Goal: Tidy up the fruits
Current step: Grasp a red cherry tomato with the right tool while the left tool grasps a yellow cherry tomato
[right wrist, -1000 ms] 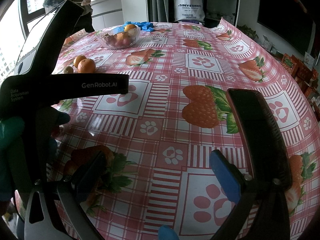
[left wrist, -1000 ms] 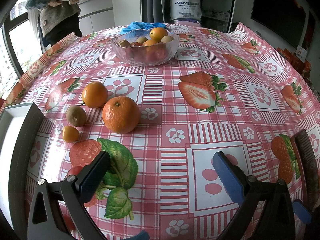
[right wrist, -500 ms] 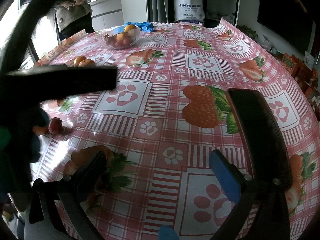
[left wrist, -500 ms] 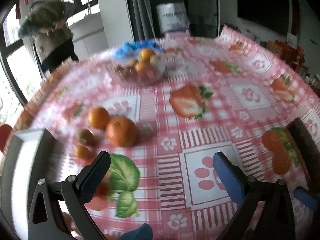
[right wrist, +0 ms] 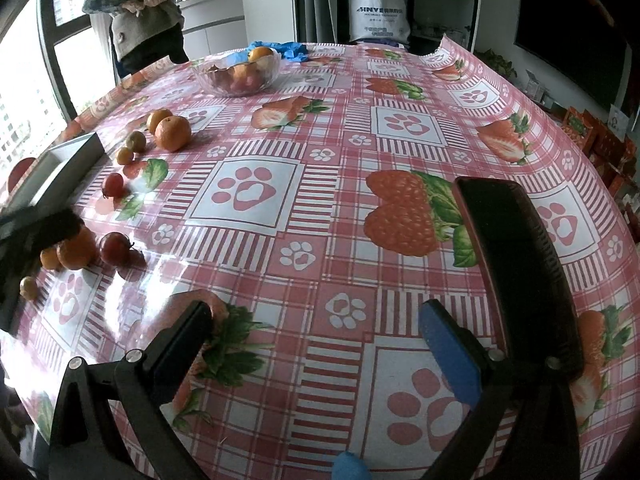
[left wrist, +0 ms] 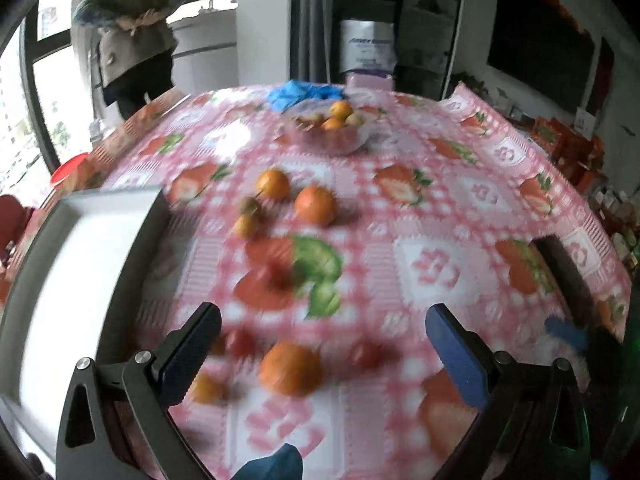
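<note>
The left wrist view is motion-blurred. My left gripper (left wrist: 322, 320) is open above the strawberry tablecloth, with a loose orange (left wrist: 290, 368) on the cloth between its fingers and small red fruits beside it. Further ahead lie two oranges (left wrist: 315, 205), a kiwi (left wrist: 250, 205) and a small orange (left wrist: 245, 226). A glass bowl (left wrist: 328, 132) of fruit stands at the back. My right gripper (right wrist: 316, 316) is open over bare cloth, holding nothing. In its view the loose fruit lies at the left: oranges (right wrist: 173, 133), red fruits (right wrist: 115, 248) and the bowl (right wrist: 240, 76).
A white tray (left wrist: 80, 280) sits at the table's left edge, also in the right wrist view (right wrist: 60, 160). A long black object (right wrist: 516, 272) lies on the cloth at the right. Blue gloves (right wrist: 288, 50) lie behind the bowl. A person (right wrist: 136, 20) stands beyond the table.
My left gripper has pulled back and to the left, out of the right view's foreground, so a nearer group of fruit now shows. The right gripper has stayed put.
</note>
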{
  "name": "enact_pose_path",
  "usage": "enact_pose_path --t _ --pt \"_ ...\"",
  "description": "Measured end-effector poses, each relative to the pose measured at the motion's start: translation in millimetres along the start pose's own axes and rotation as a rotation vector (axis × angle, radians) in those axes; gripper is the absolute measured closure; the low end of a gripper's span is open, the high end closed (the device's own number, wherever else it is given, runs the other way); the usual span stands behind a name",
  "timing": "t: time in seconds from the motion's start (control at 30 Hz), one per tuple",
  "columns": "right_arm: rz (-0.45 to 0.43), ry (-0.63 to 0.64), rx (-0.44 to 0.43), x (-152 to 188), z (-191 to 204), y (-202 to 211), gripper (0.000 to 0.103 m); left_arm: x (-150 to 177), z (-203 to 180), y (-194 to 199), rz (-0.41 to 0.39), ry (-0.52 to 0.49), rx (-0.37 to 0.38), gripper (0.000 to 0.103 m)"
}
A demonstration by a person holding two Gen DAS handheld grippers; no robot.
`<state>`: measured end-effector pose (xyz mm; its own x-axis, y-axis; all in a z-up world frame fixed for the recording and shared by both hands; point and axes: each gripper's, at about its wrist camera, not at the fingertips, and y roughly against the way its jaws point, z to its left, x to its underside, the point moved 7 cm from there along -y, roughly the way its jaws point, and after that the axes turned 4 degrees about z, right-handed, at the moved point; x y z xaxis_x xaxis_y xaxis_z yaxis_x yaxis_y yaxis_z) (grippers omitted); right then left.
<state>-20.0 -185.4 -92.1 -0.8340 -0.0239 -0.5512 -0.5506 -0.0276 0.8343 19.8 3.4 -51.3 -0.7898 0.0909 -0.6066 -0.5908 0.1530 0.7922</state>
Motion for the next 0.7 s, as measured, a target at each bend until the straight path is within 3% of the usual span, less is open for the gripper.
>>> enact_pose_path --t 0.17,0.3,0.53,0.7 --pt "0.0 0.002 0.004 -0.1 -0.7 -0.1 0.0 40.6 29.6 7.3 0.062 0.041 0.022 0.0" --pt "0.0 0.001 0.001 0.1 -0.4 0.4 0.0 62.7 45.3 10.4 0.052 0.024 -0.044 0.0" --pt "0.036 -0.008 -0.007 1.5 2.7 0.4 0.0 62.0 51.1 7.4 0.054 0.031 -0.055 0.0" --pt "0.041 0.041 -0.124 -0.3 35.2 5.8 0.0 67.6 61.5 -5.3 0.084 0.031 -0.077 0.0"
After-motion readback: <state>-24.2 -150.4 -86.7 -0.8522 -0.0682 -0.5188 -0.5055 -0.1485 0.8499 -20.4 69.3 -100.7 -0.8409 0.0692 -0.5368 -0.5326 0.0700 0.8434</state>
